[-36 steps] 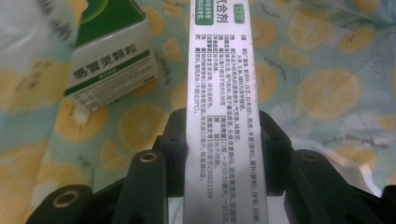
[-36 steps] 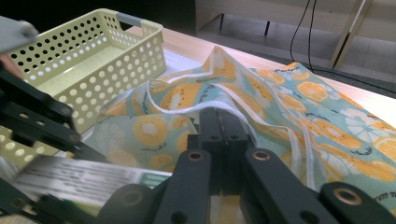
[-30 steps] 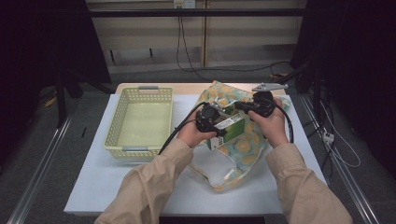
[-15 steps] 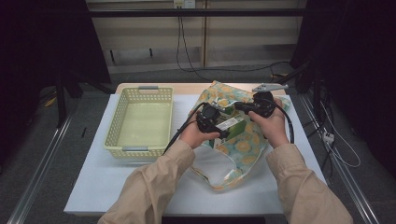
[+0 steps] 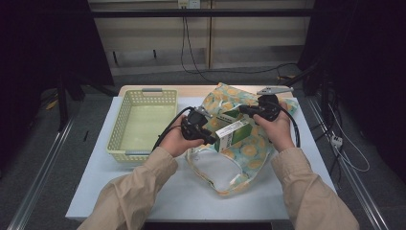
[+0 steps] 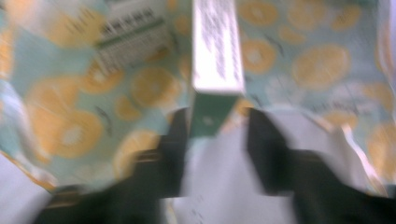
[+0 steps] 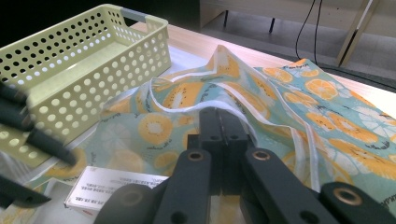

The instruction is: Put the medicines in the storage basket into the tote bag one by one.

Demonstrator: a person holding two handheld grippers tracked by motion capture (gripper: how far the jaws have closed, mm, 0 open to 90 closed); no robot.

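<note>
Standing over the white table (image 5: 143,191), a person works a gripper in each hand above a fruit-print bag (image 5: 239,158) that lies crumpled just right of a pale yellow basket (image 5: 143,120).

The left gripper (image 5: 210,139) hovers over the bag's near-left part, on the side nearest the basket. A green and white box (image 5: 232,134) sits in its jaws, tilted, one end up toward the right hand, above the bag's open mouth. In the left gripper view the box (image 6: 215,70) stands between the two black jaws; one jaw lies against its green end, while a gap seems to show beside the other, though the blur is too heavy to be sure. The jaws have just been closing, with the box between them. I take it as grasped, since it hangs clear of the cloth.

The right gripper (image 5: 251,111) sits at the bag's far side, well away from the basket. In its own view the jaws (image 7: 223,123) are clenched together on a fold of the bag's cloth (image 7: 280,107), by the pale rim of the opening. A second flat white box (image 7: 116,189) lies low in that view, on the cloth.
</note>
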